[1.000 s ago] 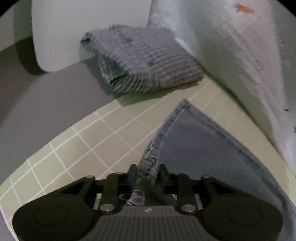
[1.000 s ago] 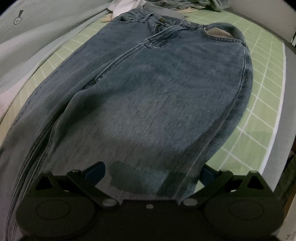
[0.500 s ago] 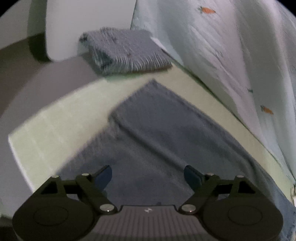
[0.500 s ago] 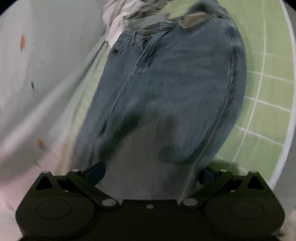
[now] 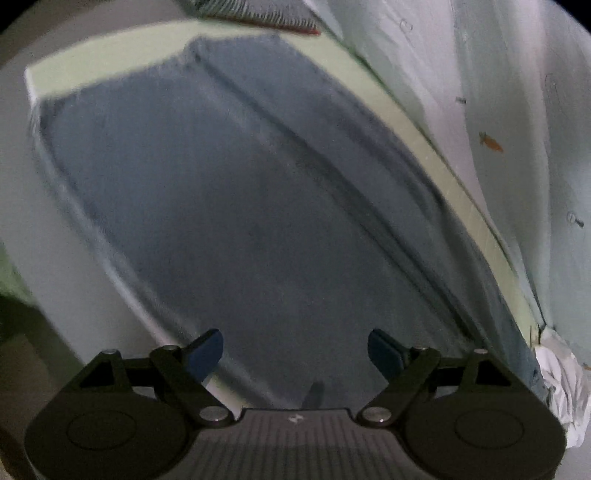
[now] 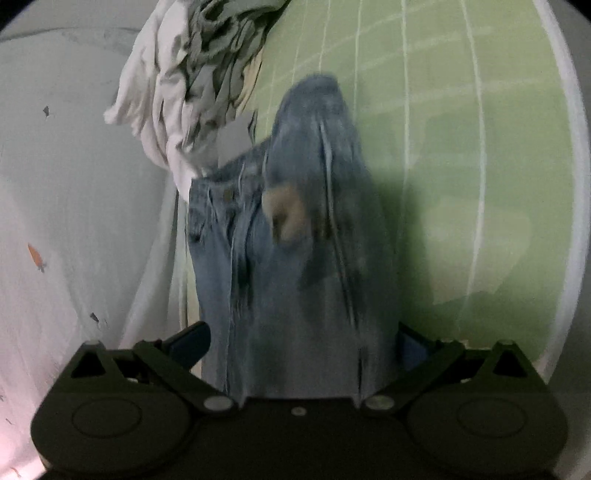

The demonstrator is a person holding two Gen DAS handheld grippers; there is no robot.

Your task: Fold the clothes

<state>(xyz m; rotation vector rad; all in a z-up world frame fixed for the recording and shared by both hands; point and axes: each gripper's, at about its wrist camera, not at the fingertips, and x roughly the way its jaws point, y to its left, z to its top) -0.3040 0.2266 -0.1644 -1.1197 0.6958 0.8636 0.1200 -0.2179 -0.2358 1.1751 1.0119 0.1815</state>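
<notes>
The jeans (image 5: 258, 206) lie lengthwise on the green mat (image 6: 480, 184), legs together, not yet folded short, a crumpled pile (image 6: 192, 92) waiting beyond; left gripper (image 5: 295, 350) and right gripper (image 6: 301, 343) hover with fingers spread, holding nothing.

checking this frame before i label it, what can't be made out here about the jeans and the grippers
- Left wrist view: the folded striped garment is cut off by the top edge.
- Left wrist view: the jeans are motion-blurred, and the left gripper body hides their near end.
- Right wrist view: the waistband patch is too blurred to read.
- Right wrist view: the right gripper is open, but denim covers one fingertip, so contact is unclear.
</notes>
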